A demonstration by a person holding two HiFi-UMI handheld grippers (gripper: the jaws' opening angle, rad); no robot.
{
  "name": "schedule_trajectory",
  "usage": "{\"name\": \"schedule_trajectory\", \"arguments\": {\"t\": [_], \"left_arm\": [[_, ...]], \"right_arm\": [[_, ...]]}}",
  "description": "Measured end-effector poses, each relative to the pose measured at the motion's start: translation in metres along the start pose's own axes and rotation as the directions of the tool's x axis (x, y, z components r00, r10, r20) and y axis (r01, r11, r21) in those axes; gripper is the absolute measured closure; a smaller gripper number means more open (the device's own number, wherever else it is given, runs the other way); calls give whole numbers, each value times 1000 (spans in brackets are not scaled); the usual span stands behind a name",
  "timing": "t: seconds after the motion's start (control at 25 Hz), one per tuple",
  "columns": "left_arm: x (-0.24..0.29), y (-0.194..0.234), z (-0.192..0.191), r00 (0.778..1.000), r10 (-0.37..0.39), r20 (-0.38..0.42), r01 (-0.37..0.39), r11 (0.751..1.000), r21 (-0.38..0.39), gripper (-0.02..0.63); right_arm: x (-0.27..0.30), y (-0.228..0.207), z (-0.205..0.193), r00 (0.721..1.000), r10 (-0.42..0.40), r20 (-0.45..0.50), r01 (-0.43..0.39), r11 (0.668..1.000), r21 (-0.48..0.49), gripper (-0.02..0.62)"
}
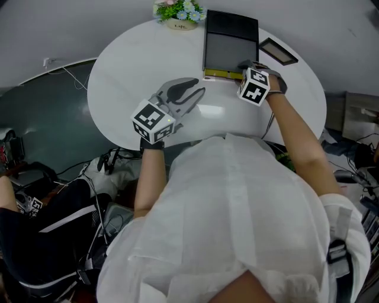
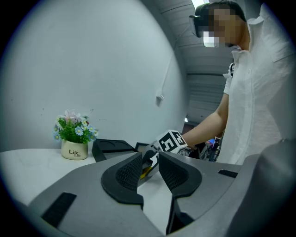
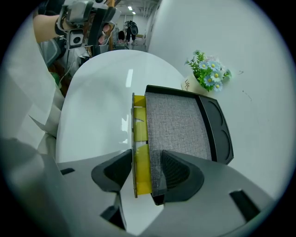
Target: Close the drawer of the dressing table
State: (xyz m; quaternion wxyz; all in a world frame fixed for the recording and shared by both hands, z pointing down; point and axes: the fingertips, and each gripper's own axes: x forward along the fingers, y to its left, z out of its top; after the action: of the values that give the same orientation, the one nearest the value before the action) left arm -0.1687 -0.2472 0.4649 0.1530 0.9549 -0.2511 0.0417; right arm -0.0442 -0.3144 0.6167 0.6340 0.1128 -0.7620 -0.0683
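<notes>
The dressing table [image 1: 230, 41] is a black box with a grey fabric top [image 3: 178, 125], at the far side of the round white table [image 1: 130, 65]. Its yellow drawer [image 1: 222, 74] [image 3: 141, 139] stands out a little from the near side. My right gripper [image 1: 243, 64] [image 3: 147, 169] points steeply down at the drawer's right end, jaws apart. One finger is just outside the thin front panel, the other over the edge of the grey top. My left gripper [image 1: 198, 92] [image 2: 150, 166] hovers level over the table's middle with a narrow gap and nothing in it.
A small pot of flowers [image 1: 179, 15] [image 2: 74, 136] [image 3: 206, 74] stands at the table's far edge, left of the box. A dark flat frame [image 1: 278, 51] lies right of it. Cables and bags crowd the floor [image 1: 106, 163] on the left.
</notes>
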Motion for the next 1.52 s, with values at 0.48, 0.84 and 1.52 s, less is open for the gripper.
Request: {"name": "schedule_trajectory", "arguments": {"t": [0.48, 0.84, 1.52], "left_arm": [[26, -59, -10, 1000, 6, -1, -5, 1000, 25, 497], [-9, -5, -4, 1000, 26, -2, -26, 1000, 8, 497], [-54, -16, -5, 995, 104, 5, -104, 995, -2, 497]], "right_arm": [[-21, 11, -46, 994, -112, -12, 112, 992, 54, 482], [3, -17, 6, 995, -98, -19, 99, 993, 61, 482], [-14, -5, 1, 988, -153, 13, 148, 975, 168, 460]]}}
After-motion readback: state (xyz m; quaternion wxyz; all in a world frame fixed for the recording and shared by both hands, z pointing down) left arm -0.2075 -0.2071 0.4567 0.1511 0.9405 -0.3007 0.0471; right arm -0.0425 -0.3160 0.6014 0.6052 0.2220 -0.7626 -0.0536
